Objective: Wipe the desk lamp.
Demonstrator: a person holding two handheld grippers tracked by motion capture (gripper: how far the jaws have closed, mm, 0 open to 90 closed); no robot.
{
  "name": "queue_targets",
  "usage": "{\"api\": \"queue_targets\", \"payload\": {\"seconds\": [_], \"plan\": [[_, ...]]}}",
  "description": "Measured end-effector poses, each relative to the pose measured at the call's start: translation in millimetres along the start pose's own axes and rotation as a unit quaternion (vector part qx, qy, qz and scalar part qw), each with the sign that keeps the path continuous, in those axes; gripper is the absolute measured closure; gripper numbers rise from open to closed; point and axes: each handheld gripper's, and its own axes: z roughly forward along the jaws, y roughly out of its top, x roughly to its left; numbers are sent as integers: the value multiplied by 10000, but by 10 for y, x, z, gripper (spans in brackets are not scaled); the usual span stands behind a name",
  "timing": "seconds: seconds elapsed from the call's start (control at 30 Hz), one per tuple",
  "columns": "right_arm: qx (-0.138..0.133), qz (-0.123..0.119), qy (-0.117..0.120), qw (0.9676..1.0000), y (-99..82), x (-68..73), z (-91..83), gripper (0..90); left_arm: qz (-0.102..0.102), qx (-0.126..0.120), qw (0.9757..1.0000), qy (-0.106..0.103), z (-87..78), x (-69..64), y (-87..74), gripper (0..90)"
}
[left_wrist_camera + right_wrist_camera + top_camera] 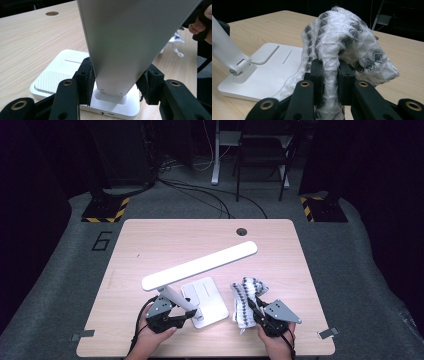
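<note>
On the light wood table (150, 245), near the person's edge, a white desk lamp (200, 266) stands. Its long flat head runs diagonally from low left to upper right, well above the tabletop. Lamp base (207, 295), a flat white square, sits just left of the cloth, with the arm hinged at its near edge. Lamp arm (120, 45) leans up and left from that hinge.

Next down, a white cloth with grey zigzag knit (246, 300) lies bunched right of the base, touching or just beside its right edge; can't tell which. Part of it is lifted into a hump (342, 42).

Left gripper (172, 316) sits at the foot of the lamp arm, jaws clamped on the arm from both sides just above the hinge, pads (87, 82) pressed to its edges. Right gripper (257, 314) is at the cloth's near end, jaws pinched together on a fold of the fabric (329, 75). A hand (150, 340) backs each gripper at the table's near edge.
</note>
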Motion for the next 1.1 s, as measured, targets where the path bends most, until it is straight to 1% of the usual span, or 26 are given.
{"api": "queue_targets", "payload": {"seconds": [0.03,0.1,0.13,0.2,0.23,0.3,0.4,0.5,0.53,0.63,0.67,0.77,0.9,0.93,0.97,1.0,1.03,1.07,1.1], "plan": [[6,6,3,10000,2,-3,-1,775,-21,-61,10000,6,17,8,-1,523],[8,12,0,10000,2,-4,-7,775,-32,-41,10000,-51,28,28,5,523],[11,5,-6,10000,0,-4,-10,775,-13,-60,10000,-29,39,34,8,524],[28,24,-2,10000,-8,-9,-12,775,22,-13,9999,-131,49,59,22,524],[49,19,-6,10000,-10,-12,-13,775,-17,-57,9999,-122,62,61,22,525],[32,53,0,10000,-17,-9,-14,775,-23,-63,9999,-144,76,66,26,525],[26,46,-1,10000,-24,-4,-17,774,-32,-67,10000,-51,94,45,32,526],[53,40,-3,10000,-27,-8,-14,774,-19,-14,10000,-43,83,42,37,527],[50,42,28,10000,-31,-10,-11,774,-3,4,10000,-39,77,44,38,528],[61,66,4,10000,-38,-9,-1,775,7,15,10000,-6,67,40,34,528],[66,67,7,10000,-39,-10,-1,774,-7,-18,10000,9,71,35,32,528],[60,64,-2,10000,-40,-11,1,774,20,27,10000,33,59,36,35,527],[63,79,-10,9999,-45,-9,10,774,15,23,10000,35,46,42,30,527],[73,90,-20,9999,-48,-6,13,774,9,-2,10000,87,47,37,26,528],[76,66,15,9999,-52,-8,15,775,-1,35,10000,57,40,38,28,528],[78,67,-3,9999,-55,-5,19,774,-11,26,10000,79,40,33,26,528],[90,65,2,9999,-57,-3,20,774,-5,8,9999,121,40,26,24,527],[104,43,2,9999,-59,-3,22,775,-44,-43,9998,170,43,11,20,527],[118,34,4,9999,-60,-3,23,774,3,16,9999,156,30,13,22,527]]}}
